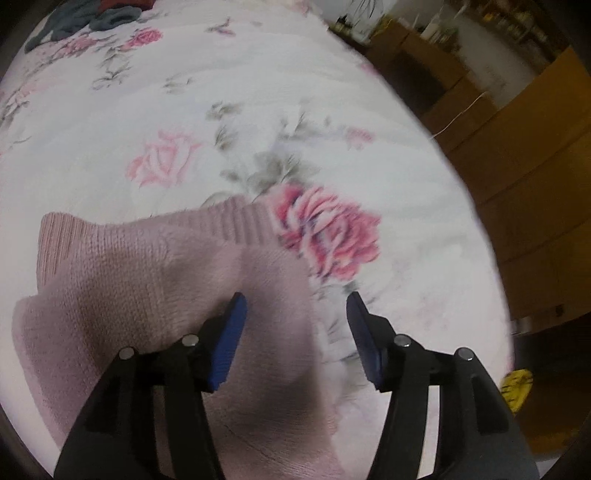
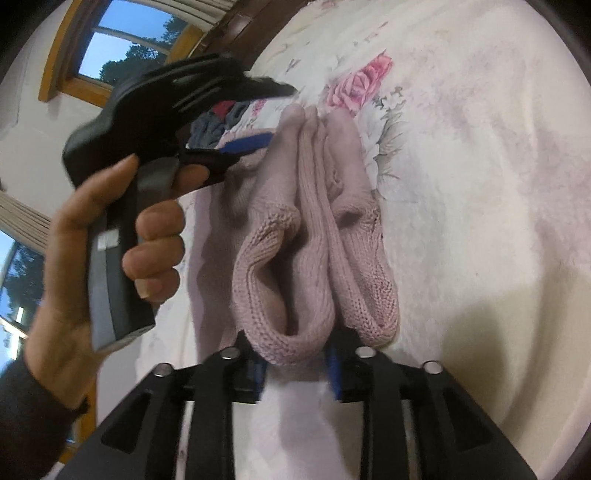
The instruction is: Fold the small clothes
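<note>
Across the lower half of the left wrist view, a pink knitted garment (image 1: 155, 295) lies on a bed covered by a white bedspread (image 1: 258, 92) printed with pink roses. Its ribbed hem runs from the left edge toward the centre of the frame, next to a large rose. The left tongs (image 1: 295, 310) stand at the bottom centre with their blue pads wide apart and nothing between them. The left pad sits over the knit, the right pad over bare bedspread just past the garment's right edge; whether either pad touches the cloth cannot be told, as the picture is blurred. A heap of dark grey and red clothes (image 1: 92, 14) lies at the upper left of the frame, well apart from the pink knit. Brown wooden furniture (image 1: 535, 184) fills the right side.

In the right wrist view, the right tongs (image 2: 295, 369) at the bottom centre are clamped on a bunched fold of the pink knitted garment (image 2: 306, 240), which stretches from them up the middle of the frame in long ridges. At the far end, in the upper left centre, the left tongs (image 2: 255, 122) appear beside the garment's top edge, gaping, held by a hand (image 2: 110, 258) with a dark sleeve. A window (image 2: 122, 40) with a wooden frame shows at the upper left.
</note>
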Available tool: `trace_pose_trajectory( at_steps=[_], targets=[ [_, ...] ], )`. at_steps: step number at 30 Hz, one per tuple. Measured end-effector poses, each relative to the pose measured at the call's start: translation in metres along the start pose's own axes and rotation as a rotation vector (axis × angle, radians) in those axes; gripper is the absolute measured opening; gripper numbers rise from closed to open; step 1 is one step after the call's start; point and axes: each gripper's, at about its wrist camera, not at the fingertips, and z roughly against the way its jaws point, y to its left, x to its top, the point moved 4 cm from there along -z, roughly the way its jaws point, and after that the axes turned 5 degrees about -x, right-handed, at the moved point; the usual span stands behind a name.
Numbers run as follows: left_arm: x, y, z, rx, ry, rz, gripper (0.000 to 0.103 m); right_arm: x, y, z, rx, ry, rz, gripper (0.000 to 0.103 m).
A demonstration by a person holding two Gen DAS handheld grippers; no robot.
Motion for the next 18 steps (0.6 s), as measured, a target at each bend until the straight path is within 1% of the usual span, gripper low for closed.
trace_pose_trajectory(
  at_steps=[2,4,6,8,10,11,12,13,14,16,18],
  targets=[
    [0.004,-0.003,0.013,-0.048,-0.025,-0.008,0.059,0.007,-0.002,0.002,0.032,0.019,-0.014,0.040],
    [0.007,-0.004,0.027,-0.092,-0.040,-0.011,0.062,0.015,-0.005,0.003,0.072,0.044,-0.041,0.058],
    [0.008,-0.003,0.040,-0.106,-0.050,-0.018,0.062,0.028,-0.010,0.000,0.135,0.096,-0.096,0.068],
    [0.009,0.003,0.054,-0.113,-0.067,-0.019,0.062,0.034,-0.010,-0.010,0.147,0.154,-0.123,0.070],
    [0.007,0.013,0.070,-0.124,-0.083,0.004,0.063,0.041,-0.008,-0.019,0.141,0.198,-0.123,0.070],
    [0.004,0.021,0.081,-0.148,-0.090,0.031,0.063,0.046,-0.006,-0.027,0.139,0.230,-0.112,0.070],
    [0.001,0.026,0.088,-0.166,-0.092,0.043,0.065,0.049,-0.003,-0.032,0.135,0.256,-0.100,0.062],
    [-0.003,0.030,0.095,-0.180,-0.093,0.054,0.065,0.051,0.001,-0.038,0.132,0.292,-0.082,0.030],
    [-0.009,0.036,0.105,-0.196,-0.097,0.064,0.065,0.055,0.006,-0.041,0.129,0.305,-0.059,0.015],
    [-0.024,0.044,0.118,-0.246,-0.103,0.077,0.065,0.065,0.010,-0.033,0.108,0.270,-0.016,0.012],
    [-0.052,0.054,0.124,-0.299,-0.085,0.092,0.065,0.073,0.007,-0.022,0.075,0.228,0.013,0.012]
  ],
)
